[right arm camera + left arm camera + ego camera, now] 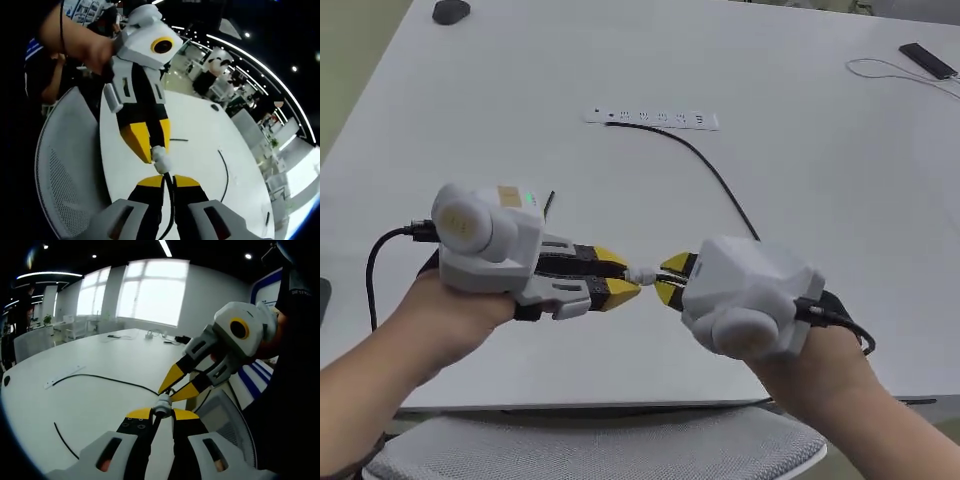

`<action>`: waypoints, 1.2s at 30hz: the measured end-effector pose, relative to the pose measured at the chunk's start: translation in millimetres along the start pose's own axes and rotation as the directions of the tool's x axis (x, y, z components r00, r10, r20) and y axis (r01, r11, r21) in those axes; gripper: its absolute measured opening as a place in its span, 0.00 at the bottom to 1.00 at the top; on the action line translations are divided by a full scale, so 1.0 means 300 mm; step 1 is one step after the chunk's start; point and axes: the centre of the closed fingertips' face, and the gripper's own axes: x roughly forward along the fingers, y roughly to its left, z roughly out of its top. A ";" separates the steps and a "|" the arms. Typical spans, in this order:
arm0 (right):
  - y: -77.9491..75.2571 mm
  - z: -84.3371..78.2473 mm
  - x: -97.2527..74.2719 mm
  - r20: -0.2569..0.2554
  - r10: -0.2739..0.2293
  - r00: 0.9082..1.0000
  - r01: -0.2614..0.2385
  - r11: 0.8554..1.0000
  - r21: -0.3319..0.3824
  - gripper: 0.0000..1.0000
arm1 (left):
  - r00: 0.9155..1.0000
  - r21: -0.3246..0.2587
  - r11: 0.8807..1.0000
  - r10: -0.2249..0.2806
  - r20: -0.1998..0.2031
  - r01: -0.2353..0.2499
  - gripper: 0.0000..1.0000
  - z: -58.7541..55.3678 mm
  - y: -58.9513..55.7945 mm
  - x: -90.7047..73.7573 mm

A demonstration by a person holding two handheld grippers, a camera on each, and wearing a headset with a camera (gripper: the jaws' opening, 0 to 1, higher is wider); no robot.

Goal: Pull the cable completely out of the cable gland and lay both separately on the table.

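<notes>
Lying left-right, cable gland (642,275) meets cable (170,200).

free: left table (500,130) | obstacles: power strip (655,119), black cord (720,185)

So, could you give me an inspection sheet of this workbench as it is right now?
Surface: white table.
Job's things: white cable gland on black cable, held between the claws.
Clutter: power strip, phone, dark mouse-like object.
Grippers: left claw shut on the cable gland; right claw shut on the cable.
Cables: power strip's black lead; white wire by phone.
Surroundings: mesh chair; bright office windows.
</notes>
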 end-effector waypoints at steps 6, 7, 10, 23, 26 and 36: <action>-0.004 0.002 -0.008 0.012 -0.006 1.000 0.006 1.000 0.021 0.00 | 1.000 0.012 1.000 -0.004 0.008 0.003 0.15 0.011 -0.006 -0.004; -0.006 0.001 -0.007 0.013 -0.008 1.000 0.008 1.000 0.025 0.00 | 1.000 0.016 1.000 -0.003 0.010 0.003 0.14 0.013 -0.006 -0.004; -0.006 -0.003 -0.009 0.016 -0.010 1.000 0.009 0.999 0.044 0.00 | 1.000 0.018 1.000 -0.004 0.012 0.004 0.14 0.015 -0.009 -0.004; -0.021 -0.041 -0.011 0.014 -0.023 1.000 0.021 0.991 0.133 0.00 | 1.000 0.014 1.000 0.011 0.015 -0.011 0.14 0.017 -0.011 0.007; -0.033 -0.078 -0.013 -0.002 -0.029 1.000 0.029 0.986 0.163 0.00 | 1.000 0.009 1.000 0.014 0.017 -0.014 0.14 0.019 -0.008 0.008; -0.087 -0.213 -0.010 -0.050 -0.051 0.997 0.064 0.948 0.311 0.00 | 0.999 -0.008 1.000 0.019 0.039 -0.018 0.14 0.036 0.001 0.012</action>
